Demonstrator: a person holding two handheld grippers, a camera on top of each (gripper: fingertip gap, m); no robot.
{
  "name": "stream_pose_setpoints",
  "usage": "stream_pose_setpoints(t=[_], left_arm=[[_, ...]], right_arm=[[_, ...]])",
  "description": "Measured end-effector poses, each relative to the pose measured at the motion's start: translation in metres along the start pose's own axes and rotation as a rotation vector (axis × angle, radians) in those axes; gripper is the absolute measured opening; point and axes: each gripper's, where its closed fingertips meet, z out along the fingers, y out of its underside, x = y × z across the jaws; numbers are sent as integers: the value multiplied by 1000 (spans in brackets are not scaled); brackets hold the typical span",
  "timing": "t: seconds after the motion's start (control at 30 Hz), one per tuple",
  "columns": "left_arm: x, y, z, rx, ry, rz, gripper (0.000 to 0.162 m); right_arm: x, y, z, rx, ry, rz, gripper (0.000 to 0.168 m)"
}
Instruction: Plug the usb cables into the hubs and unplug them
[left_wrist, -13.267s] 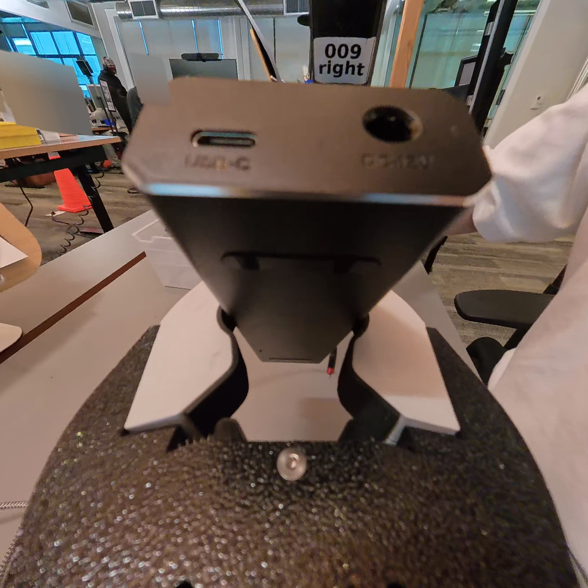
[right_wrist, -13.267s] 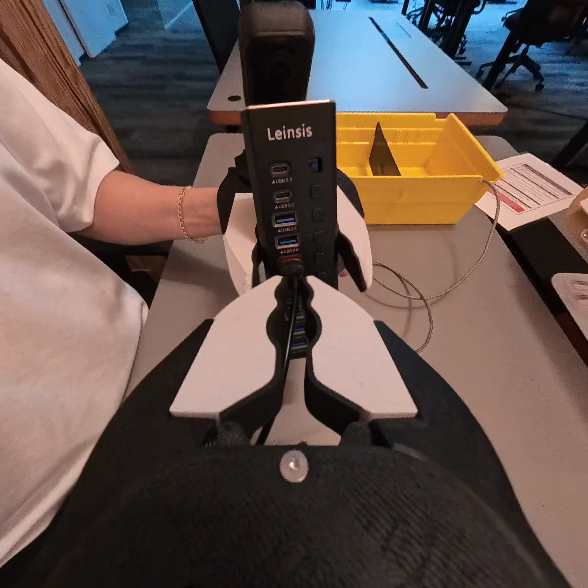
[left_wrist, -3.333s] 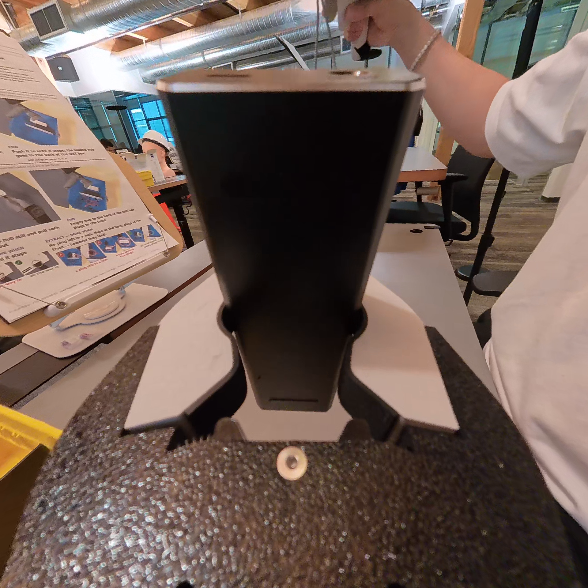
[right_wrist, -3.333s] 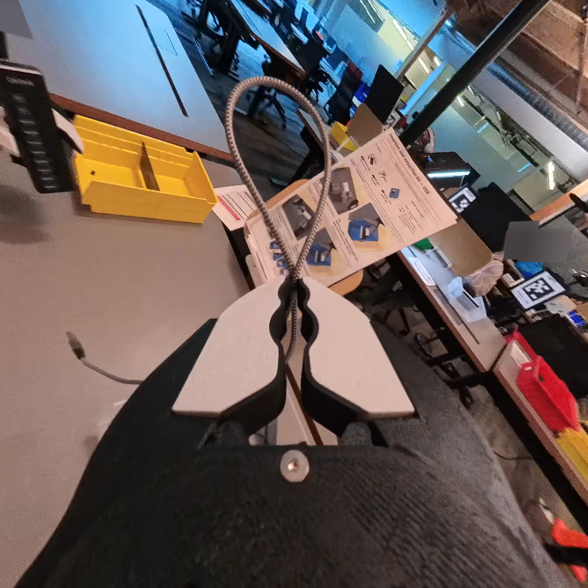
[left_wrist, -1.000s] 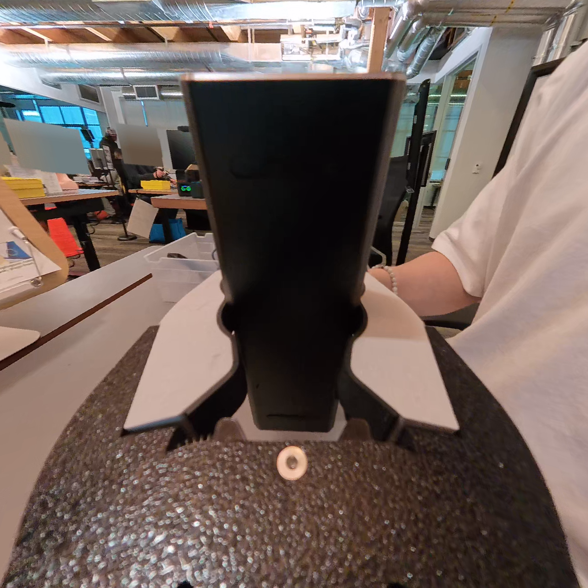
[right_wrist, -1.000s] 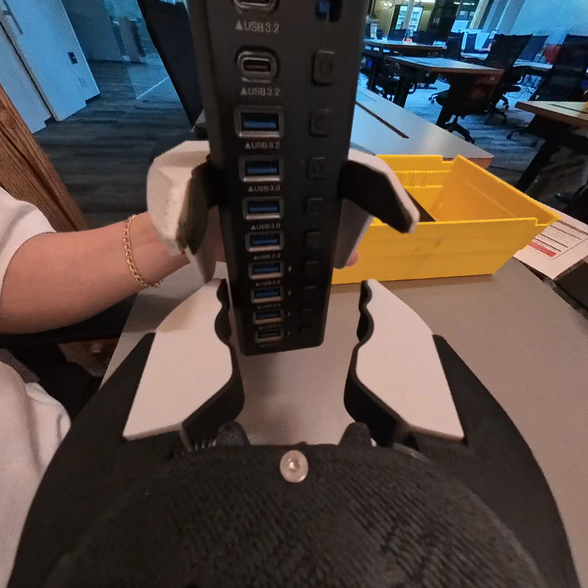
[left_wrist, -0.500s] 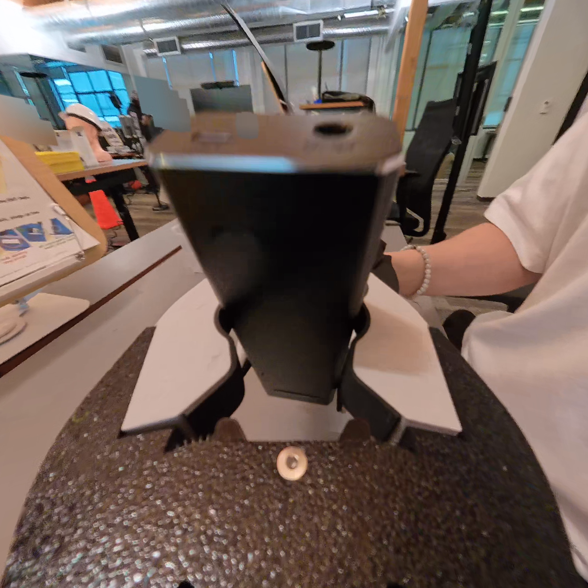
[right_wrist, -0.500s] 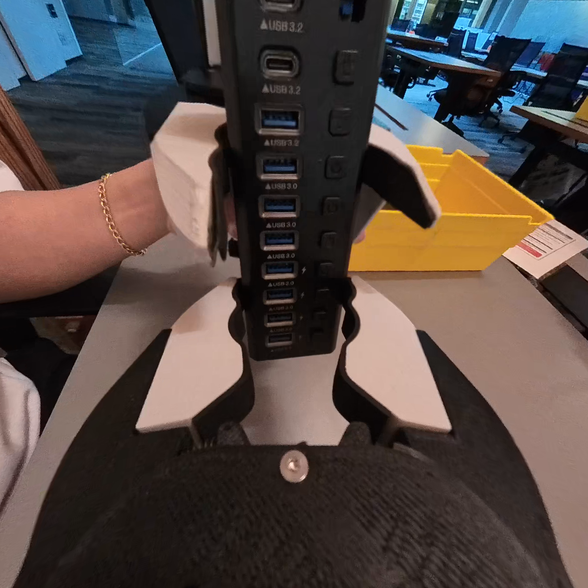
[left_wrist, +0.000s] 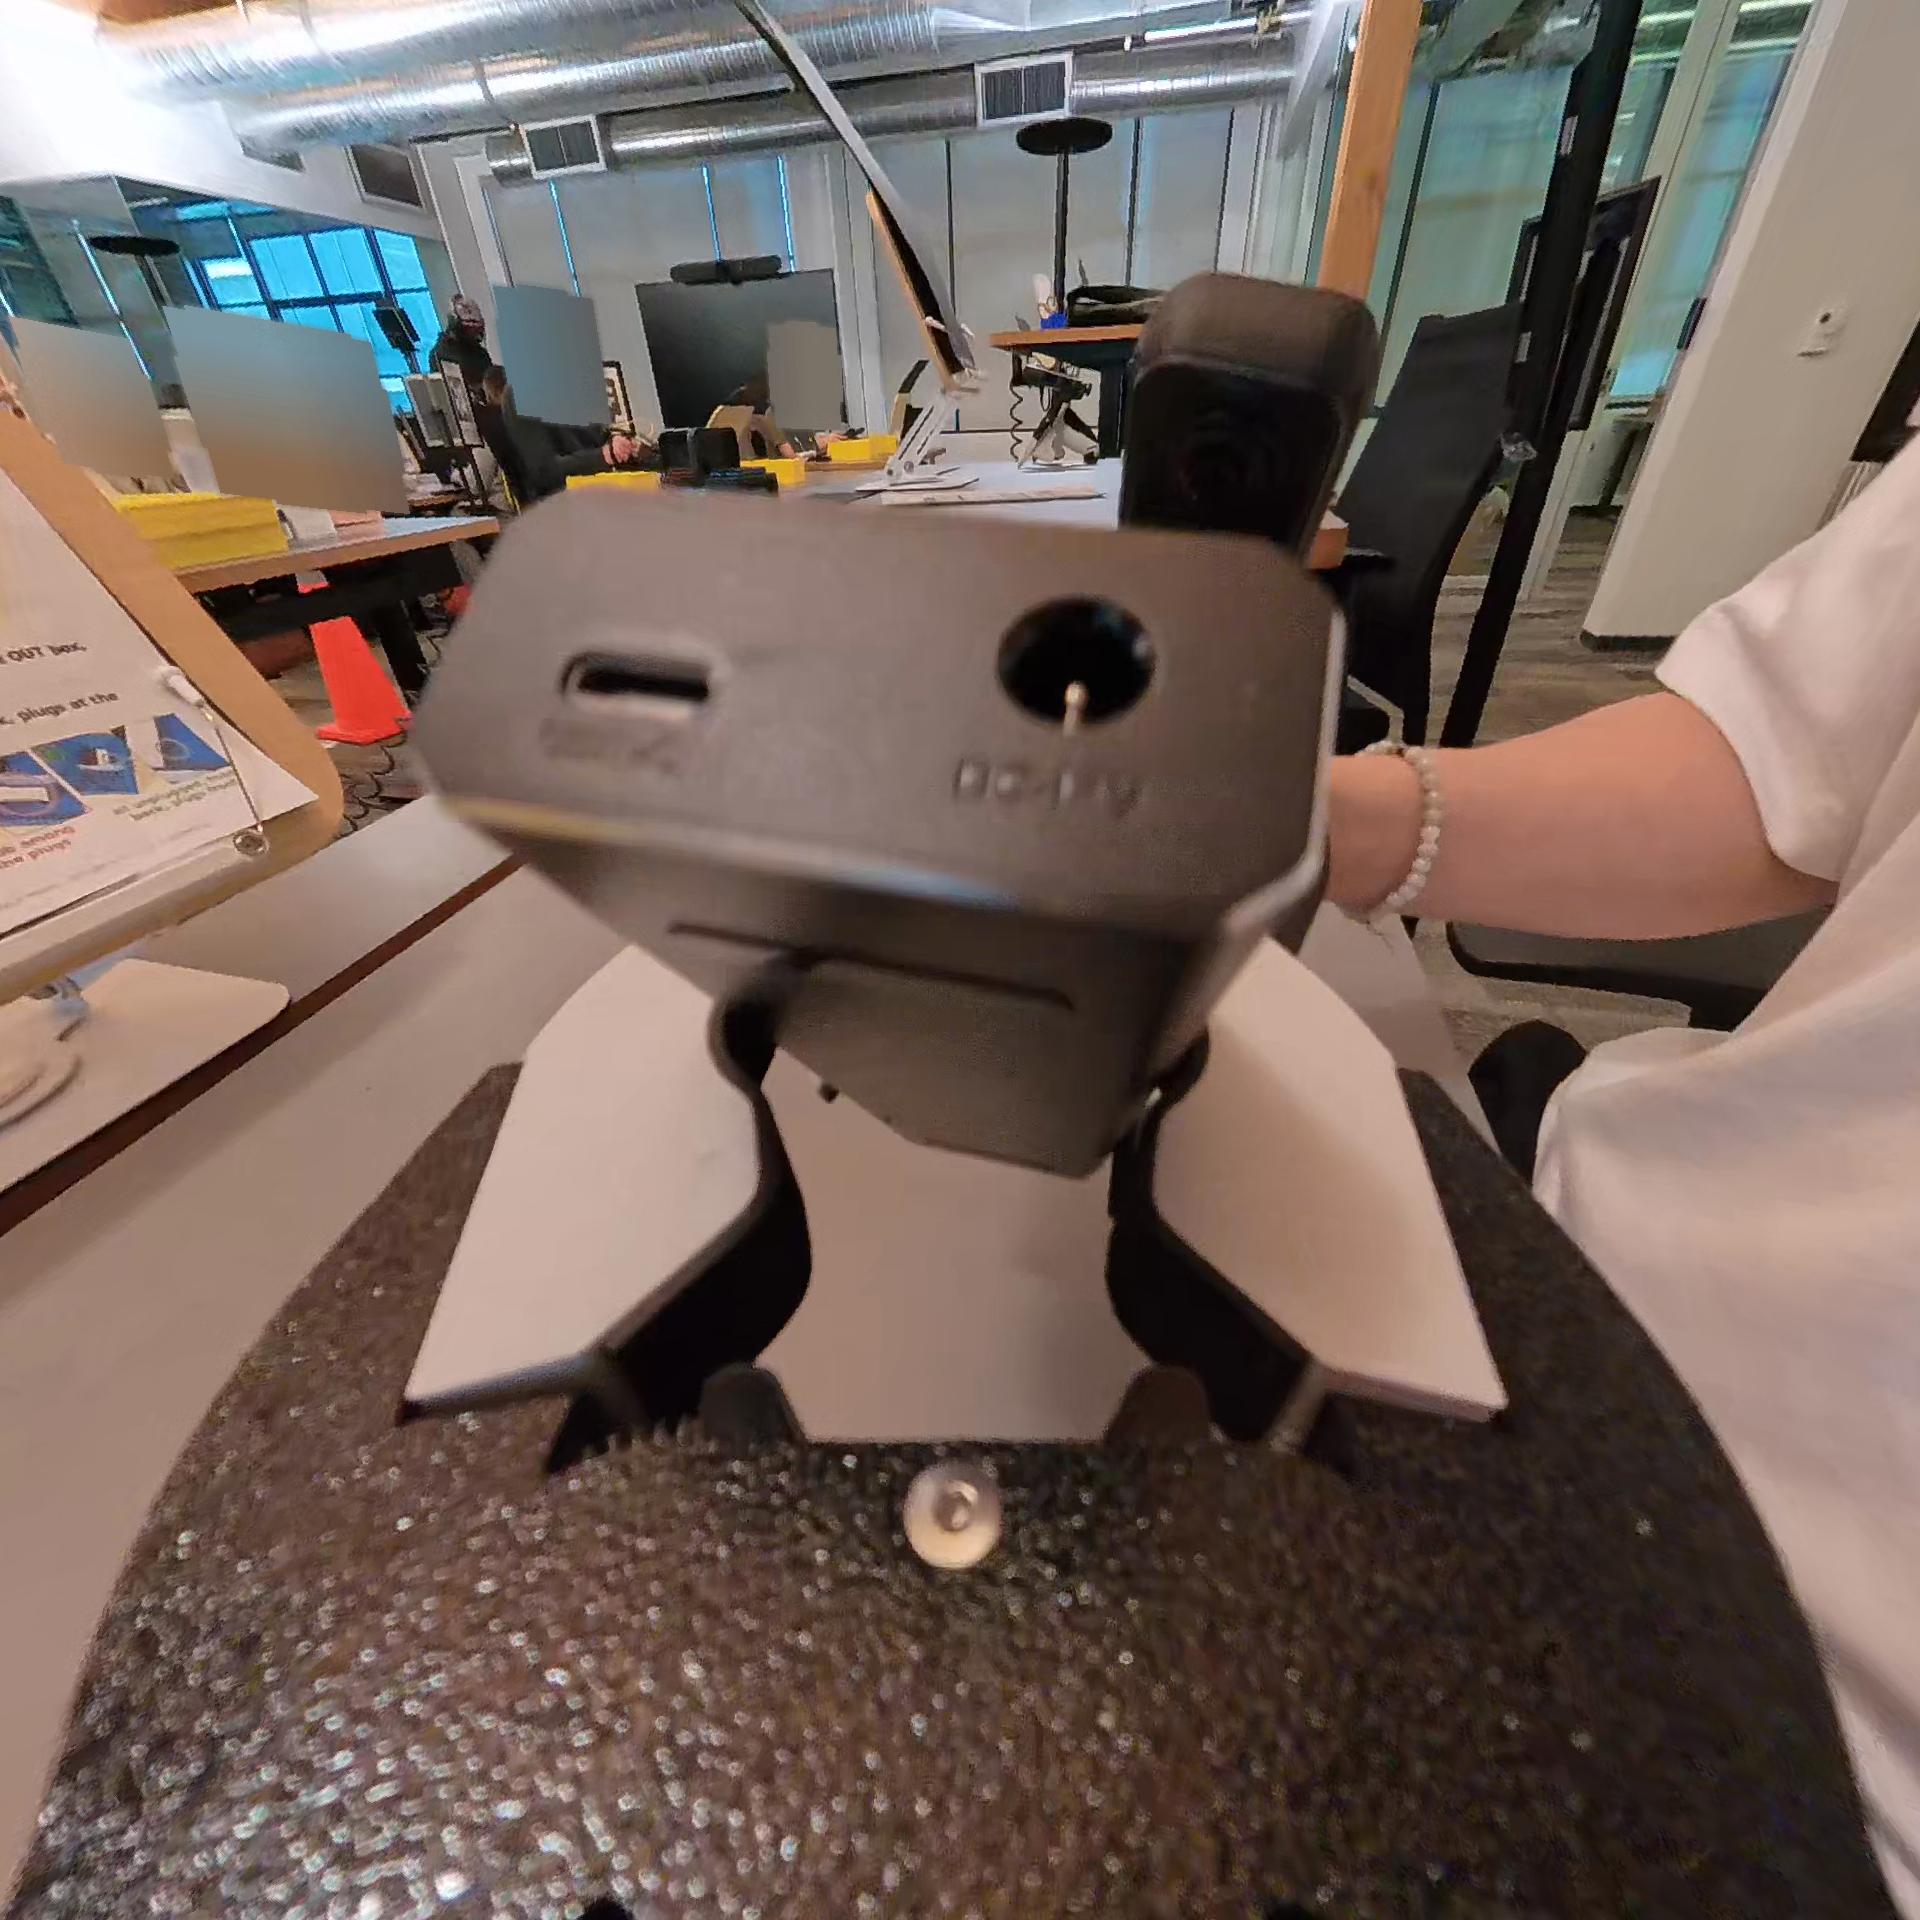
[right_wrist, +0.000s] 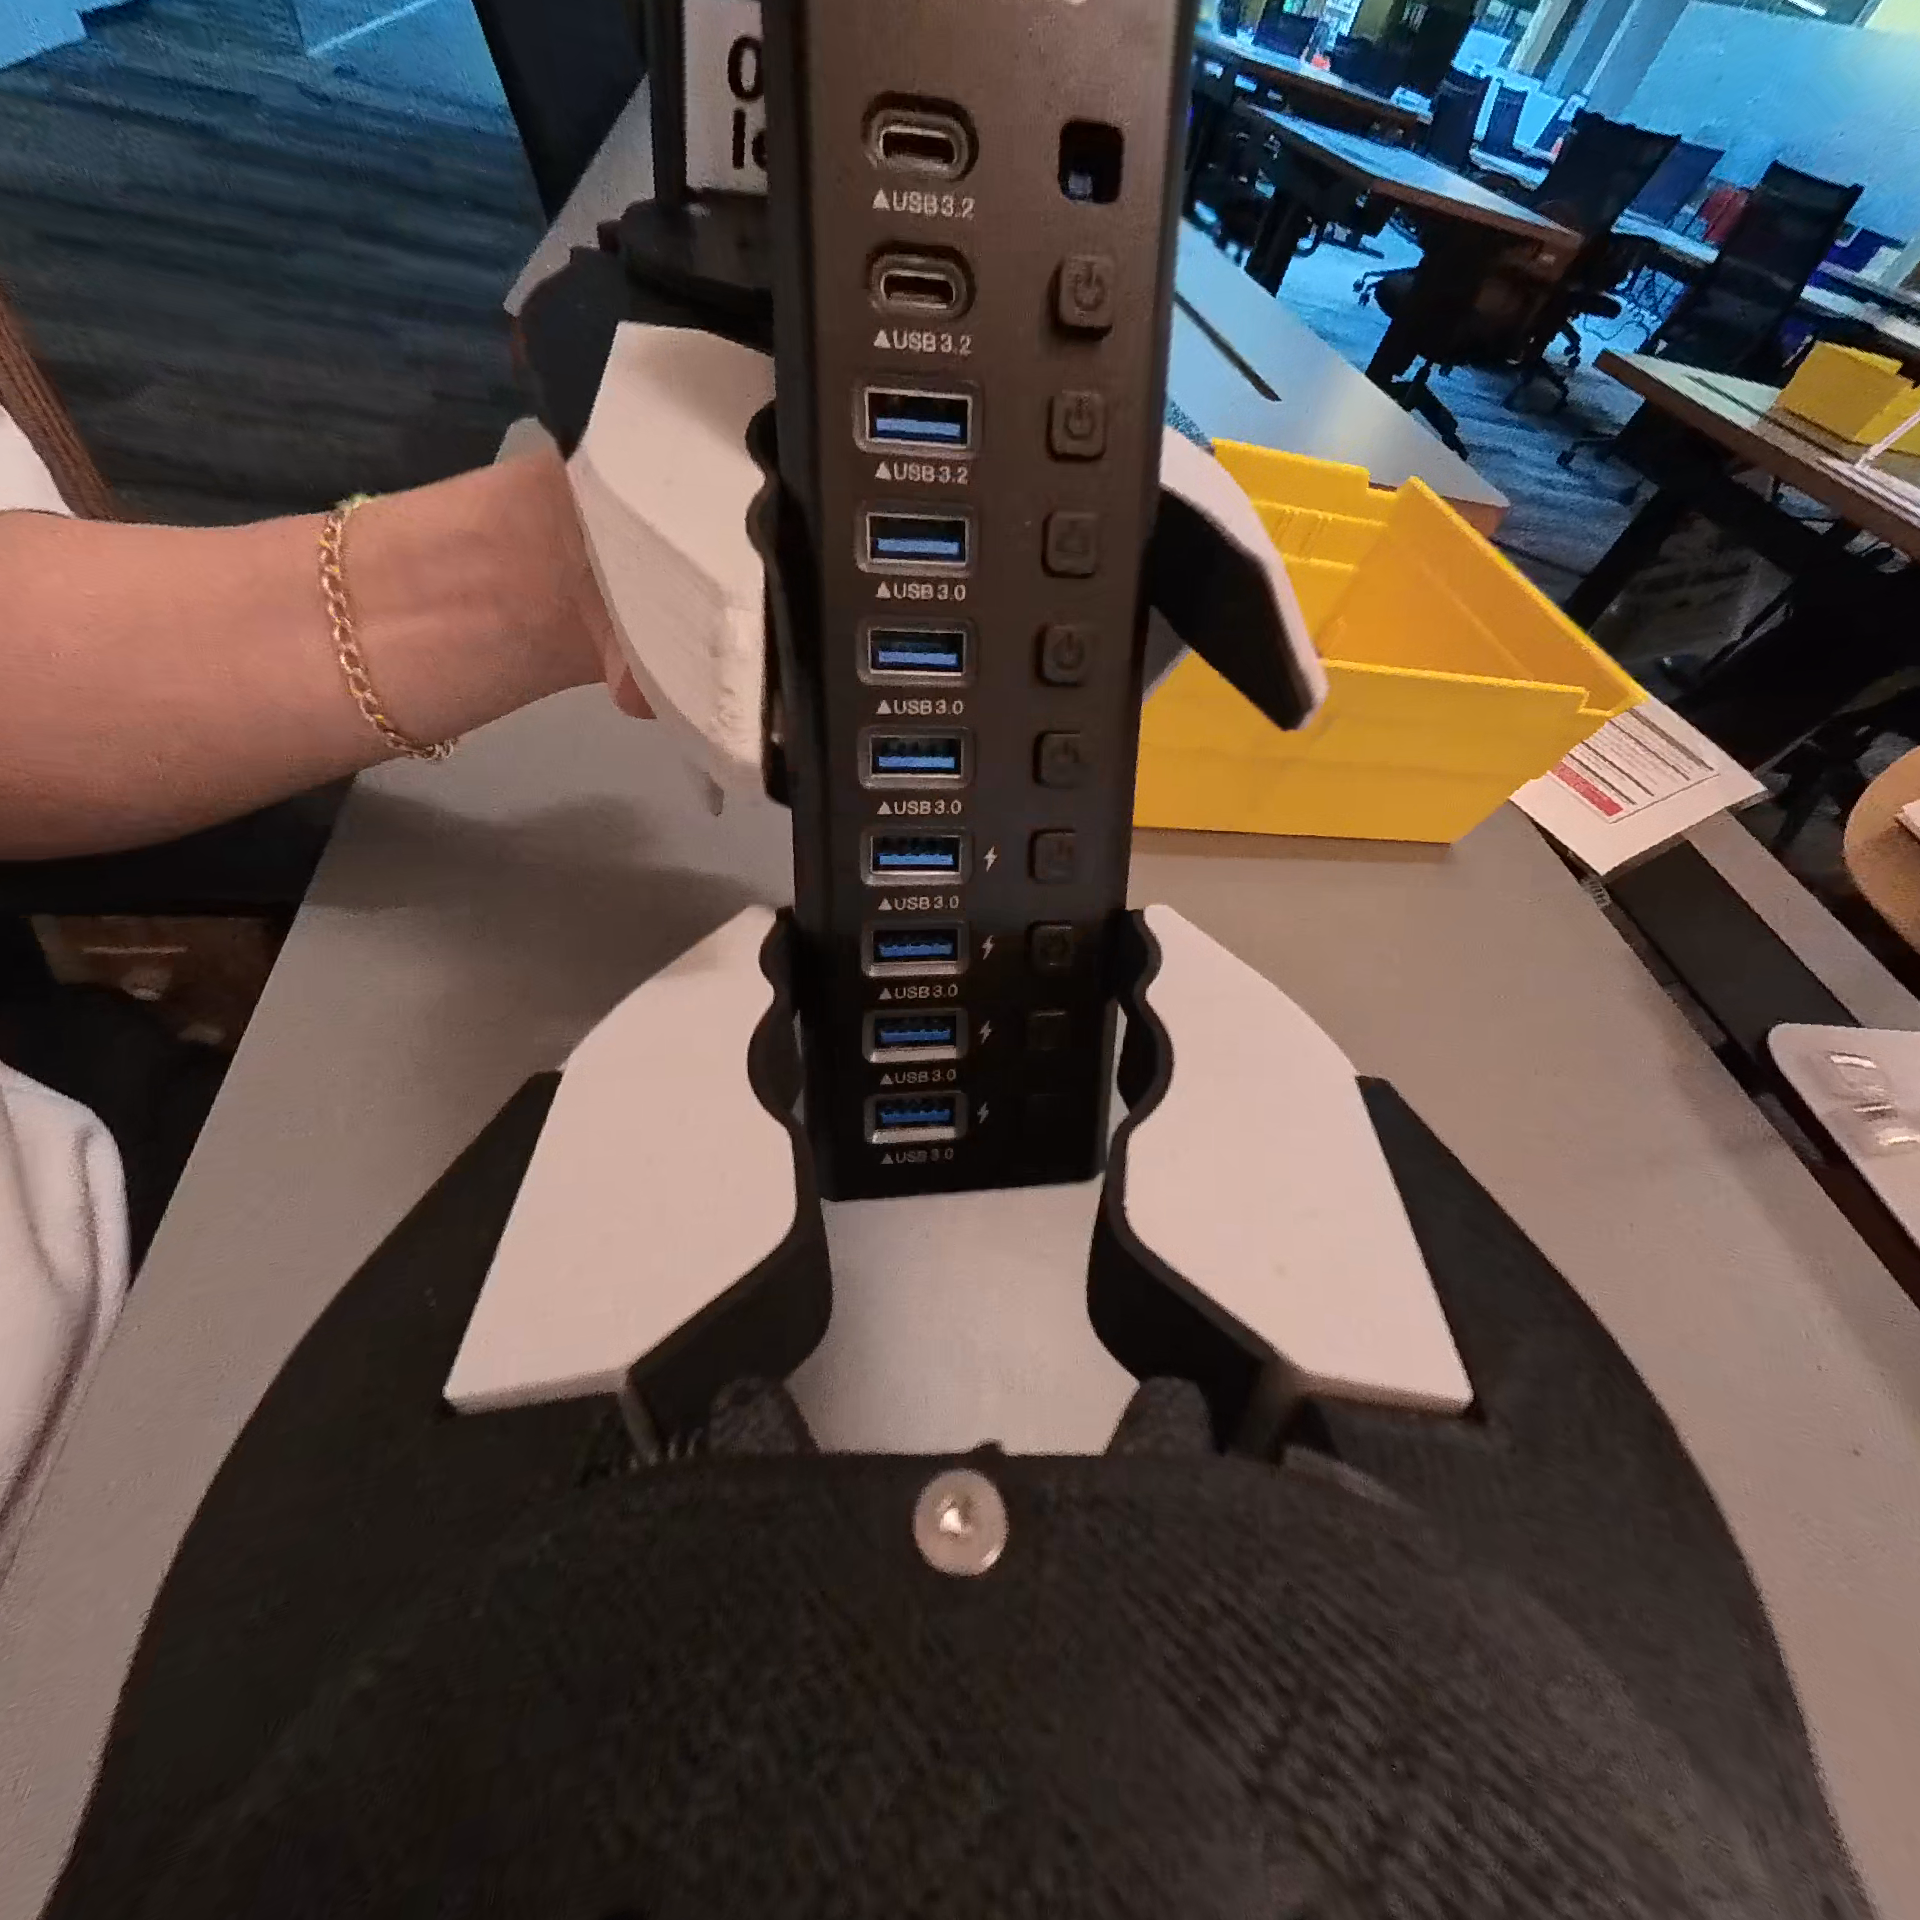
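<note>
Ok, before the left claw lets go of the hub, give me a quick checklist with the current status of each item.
1. Right claw closed on the lower end of the hub: ok.
2. Left claw gripping the hub's middle: ok.
3. Front ports free of plugs: ok.
4. End ports free of plugs: ok.
5. Yellow bin empty: cannot tell, the hub hides part of it.
6. Cable location: cannot tell, none in view.

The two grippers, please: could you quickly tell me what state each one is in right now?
Left gripper: closed on the USB hub, gripping its sides farther up.
Right gripper: fingers closed around the hub's lower end.
</note>
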Motion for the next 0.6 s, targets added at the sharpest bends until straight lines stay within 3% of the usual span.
stream_pose_setpoints(t=[0.13,0.27,0.4,0.6], left_arm=[[-5,0,3,-21,-47,-36,71],[1,2,9,-64,-46,-1,71],[3,3,9,-58,-15,-3,71],[1,13,7,-94,-16,25,71]], right_arm=[[3,-7,10,86,55,87,61],[7,-6,17,84,74,121,78],[-3,-6,19,64,23,63,63],[-1,3,22,21,55,48,63]])
